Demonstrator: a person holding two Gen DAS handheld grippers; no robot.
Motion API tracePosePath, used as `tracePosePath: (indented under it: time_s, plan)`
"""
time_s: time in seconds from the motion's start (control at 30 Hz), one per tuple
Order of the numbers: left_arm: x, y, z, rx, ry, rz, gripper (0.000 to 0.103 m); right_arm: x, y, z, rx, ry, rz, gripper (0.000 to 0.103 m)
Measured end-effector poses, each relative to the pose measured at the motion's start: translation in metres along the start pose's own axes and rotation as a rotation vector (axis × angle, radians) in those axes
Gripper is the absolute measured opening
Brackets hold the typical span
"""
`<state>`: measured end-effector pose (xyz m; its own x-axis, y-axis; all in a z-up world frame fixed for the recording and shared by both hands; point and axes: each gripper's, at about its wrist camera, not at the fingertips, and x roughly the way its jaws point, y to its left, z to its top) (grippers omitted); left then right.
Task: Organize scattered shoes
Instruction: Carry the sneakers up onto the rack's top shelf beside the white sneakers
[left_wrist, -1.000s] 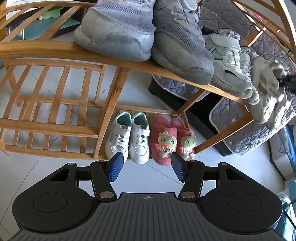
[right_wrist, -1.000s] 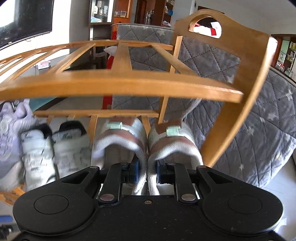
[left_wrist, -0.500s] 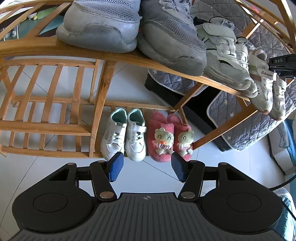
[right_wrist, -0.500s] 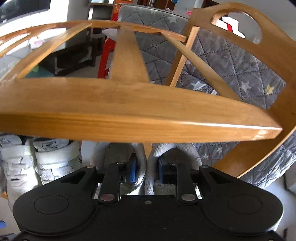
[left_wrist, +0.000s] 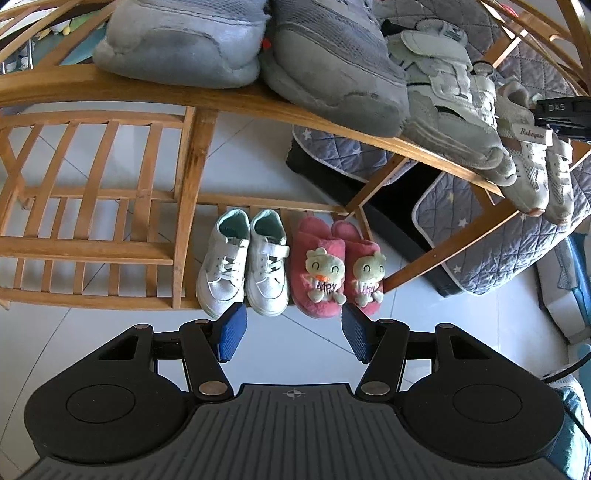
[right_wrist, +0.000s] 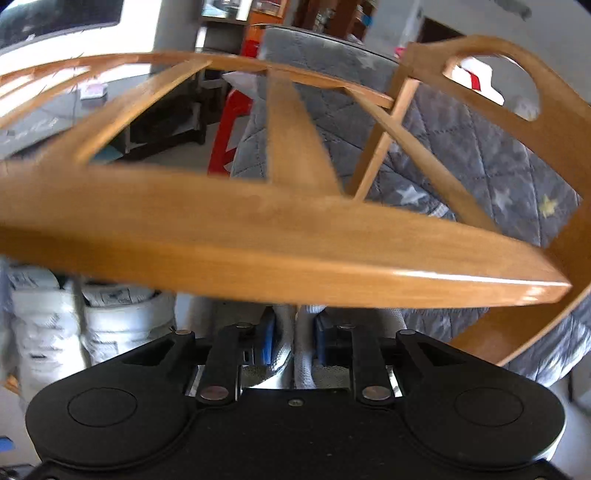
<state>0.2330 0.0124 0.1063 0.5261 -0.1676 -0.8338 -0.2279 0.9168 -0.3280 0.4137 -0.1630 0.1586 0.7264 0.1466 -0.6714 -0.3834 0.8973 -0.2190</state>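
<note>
A wooden shoe rack (left_wrist: 110, 88) holds shoes on two shelves. On the upper shelf sit two grey sneakers (left_wrist: 332, 74), a white strap pair (left_wrist: 450, 96) and, at the right end, a beige pair (left_wrist: 532, 173). My right gripper (right_wrist: 293, 339) reaches under the top rail (right_wrist: 258, 240). Its blue pads are shut on the two inner heel walls of the beige pair (right_wrist: 304, 354). The jaws stand slightly wider than before. My left gripper (left_wrist: 291, 332) hangs open and empty above the floor, in front of small white sneakers (left_wrist: 243, 266) and pink slippers (left_wrist: 332, 269) on the bottom shelf.
A grey quilted sofa (right_wrist: 480, 166) stands right behind the rack, and its cover hangs down at the right (left_wrist: 498, 236). Bare white floor tiles (left_wrist: 74, 339) lie in front of the rack. The left half of the lower shelves holds no shoes. The white strap pair (right_wrist: 110, 321) sits left of the right gripper.
The right gripper has sunk under the top rail with the beige pair, which now rests at the shelf's right end. Its pads have parted slightly. The left gripper has barely moved.
</note>
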Motion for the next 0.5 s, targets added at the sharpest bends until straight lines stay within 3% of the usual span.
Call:
tracePosePath:
  time_s: [0.3, 0.43, 0.5]
  plan:
    - [-0.002, 0.003, 0.000, -0.009, -0.005, -0.002, 0.058, 0.001, 0.004, 0.005, 0.062, 0.005, 0.032, 0.030]
    - [-0.002, 0.002, 0.001, -0.004, -0.004, -0.008, 0.058, -0.007, 0.000, 0.002, 0.058, -0.037, 0.020, 0.043]
    - [-0.002, 0.001, 0.001, -0.003, -0.002, -0.012, 0.058, -0.014, -0.009, 0.001, 0.072, -0.054, 0.026, 0.045]
